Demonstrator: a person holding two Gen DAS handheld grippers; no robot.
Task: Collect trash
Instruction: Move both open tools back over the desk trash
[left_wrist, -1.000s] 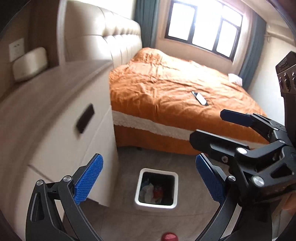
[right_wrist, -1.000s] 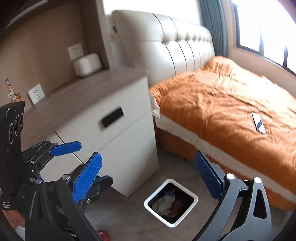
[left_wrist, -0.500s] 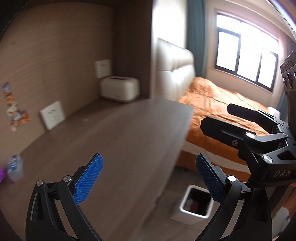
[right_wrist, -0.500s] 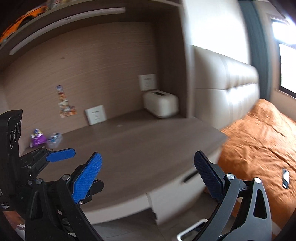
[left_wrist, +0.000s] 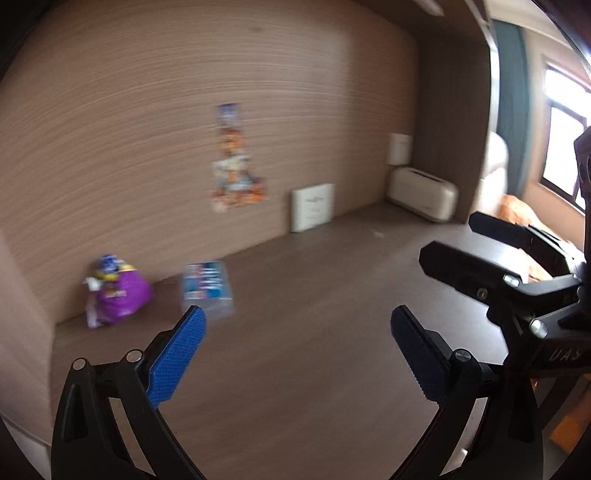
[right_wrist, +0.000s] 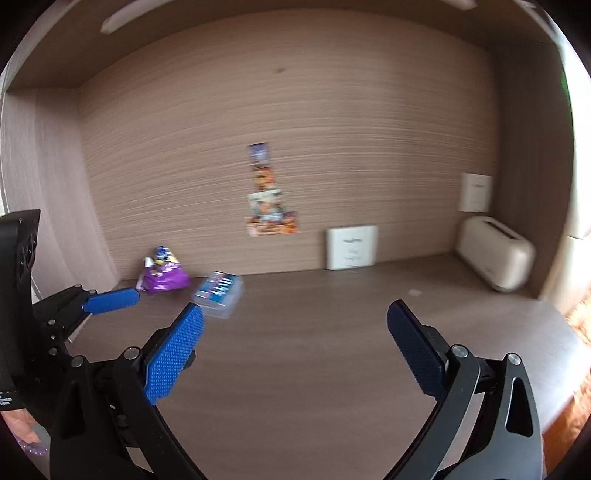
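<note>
- Left wrist view: my left hand-held gripper (left_wrist: 295, 350) hangs above the desk (left_wrist: 314, 369) with its blue pads spread wide and nothing between them.
- Right wrist view: my right hand-held gripper (right_wrist: 295, 347) is likewise spread apart and empty, over the same brown surface; the left one shows at the left edge of this view.
- I see a small clear packet with blue print (right_wrist: 220, 293) lying flat just beyond my right gripper's left pad, not touching it; in the left view it lies at (left_wrist: 207, 288).
- A crumpled purple snack bag (right_wrist: 162, 277) sits just left of the packet, against the back wall; it appears at (left_wrist: 114, 297) in the left view.
- Farther right along the wall, I see a white socket plate (right_wrist: 351, 246) and a cream toaster-shaped box (right_wrist: 495, 254) in the corner.
- A strip of colourful stickers (right_wrist: 267, 199) is on the wood-grain wall, blurred.
</note>
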